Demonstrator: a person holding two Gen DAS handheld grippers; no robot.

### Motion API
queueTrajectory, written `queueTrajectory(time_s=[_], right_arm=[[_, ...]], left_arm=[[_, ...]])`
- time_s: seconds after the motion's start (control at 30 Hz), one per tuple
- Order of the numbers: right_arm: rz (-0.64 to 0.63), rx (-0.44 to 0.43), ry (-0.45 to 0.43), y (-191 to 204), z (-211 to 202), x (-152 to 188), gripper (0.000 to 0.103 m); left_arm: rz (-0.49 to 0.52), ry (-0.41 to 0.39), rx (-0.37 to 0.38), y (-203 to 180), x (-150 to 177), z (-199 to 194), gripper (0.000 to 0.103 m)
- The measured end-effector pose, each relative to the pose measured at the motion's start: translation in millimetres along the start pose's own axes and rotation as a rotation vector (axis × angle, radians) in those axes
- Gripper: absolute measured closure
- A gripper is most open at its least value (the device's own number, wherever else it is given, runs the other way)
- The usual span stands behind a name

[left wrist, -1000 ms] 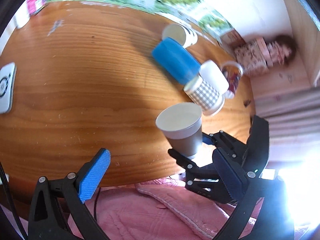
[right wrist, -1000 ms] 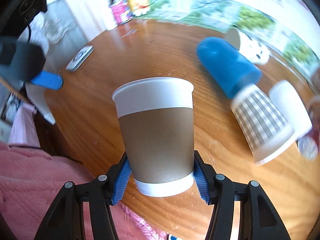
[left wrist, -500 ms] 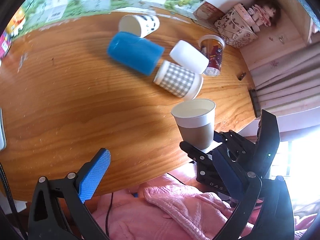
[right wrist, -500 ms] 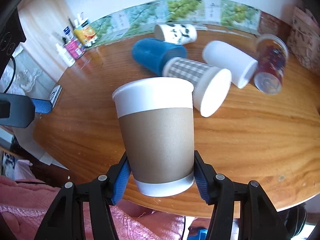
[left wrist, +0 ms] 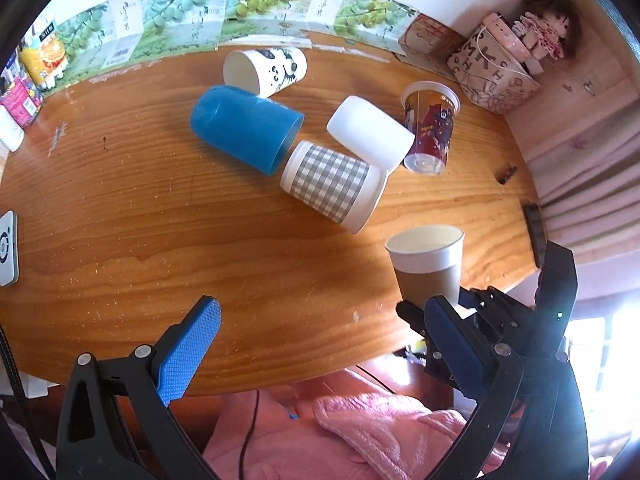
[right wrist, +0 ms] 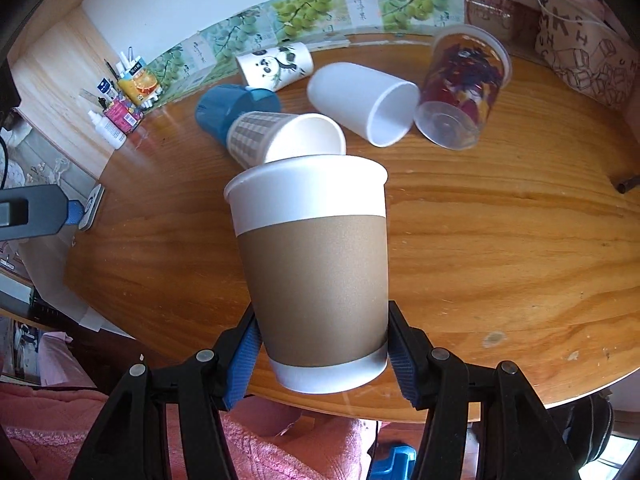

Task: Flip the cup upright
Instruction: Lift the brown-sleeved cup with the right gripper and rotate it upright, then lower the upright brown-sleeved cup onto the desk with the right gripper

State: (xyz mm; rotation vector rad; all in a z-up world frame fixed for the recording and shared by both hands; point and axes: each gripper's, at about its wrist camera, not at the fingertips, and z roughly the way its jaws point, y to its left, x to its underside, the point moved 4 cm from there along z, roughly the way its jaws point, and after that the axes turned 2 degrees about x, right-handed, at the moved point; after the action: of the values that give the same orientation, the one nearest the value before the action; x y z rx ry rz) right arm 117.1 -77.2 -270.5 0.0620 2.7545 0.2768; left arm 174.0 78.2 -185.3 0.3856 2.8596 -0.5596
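Observation:
My right gripper [right wrist: 322,354] is shut on a brown paper cup with white rim [right wrist: 312,264], held upright, mouth up, over the near edge of the round wooden table [right wrist: 500,240]. The same cup [left wrist: 428,264] and the right gripper [left wrist: 452,332] show in the left wrist view at the table's near right edge. Whether the cup's base touches the table I cannot tell. My left gripper [left wrist: 316,344] is open and empty, above the near table edge to the left of the cup.
Several cups lie on their sides beyond: a checked cup [left wrist: 332,184], a blue cup [left wrist: 244,132], a white cup [left wrist: 368,132], a panda cup [left wrist: 266,68], a clear printed cup [left wrist: 428,128]. A white device [left wrist: 8,248] lies at the left edge. A patterned box [left wrist: 492,72] stands at the back right.
Both views have swung so the table and lying cups sit more squarely ahead. The right gripper still holds the brown cup upright, now nearer the table's near right edge.

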Motion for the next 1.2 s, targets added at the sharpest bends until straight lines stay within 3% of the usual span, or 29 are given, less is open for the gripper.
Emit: queueTrajectory(time_s=[0.3,0.5,0.73,0.93,1.13,1.2], right_arm=[[-0.024,-0.042,0.028,-33.0,4.0,-0.8,0.044],[-0.045,-0.078,0.031,-47.2,5.9,-5.9,0.044],[-0.029,-0.143,0.035,-62.1,7.0,-9.1,0.043],[-0.022,-0.17,0.055,-74.1,9.6,-7.1,0.043],[-0.031,-0.2,0.063,-81.3,6.1,-2.0,0.043],[-0.035,-0.215,0.054,-83.0,2.9,-0.4,0.039]], left_arm=[[0.062,-0.083,-0.105,-41.4,-5.3,13.9,0.002],[0.085,-0.069,-0.158,-63.7,-5.2,29.8,0.002],[0.024,-0.015,-0.135,-75.2,-3.0,48.6,0.002],[-0.088,0.012,-0.121,-69.5,-2.7,58.1,0.002],[-0.09,0.009,-0.132,-74.2,-4.5,62.9,0.002],[-0.092,0.014,-0.13,-77.1,-7.1,67.6,0.002]])
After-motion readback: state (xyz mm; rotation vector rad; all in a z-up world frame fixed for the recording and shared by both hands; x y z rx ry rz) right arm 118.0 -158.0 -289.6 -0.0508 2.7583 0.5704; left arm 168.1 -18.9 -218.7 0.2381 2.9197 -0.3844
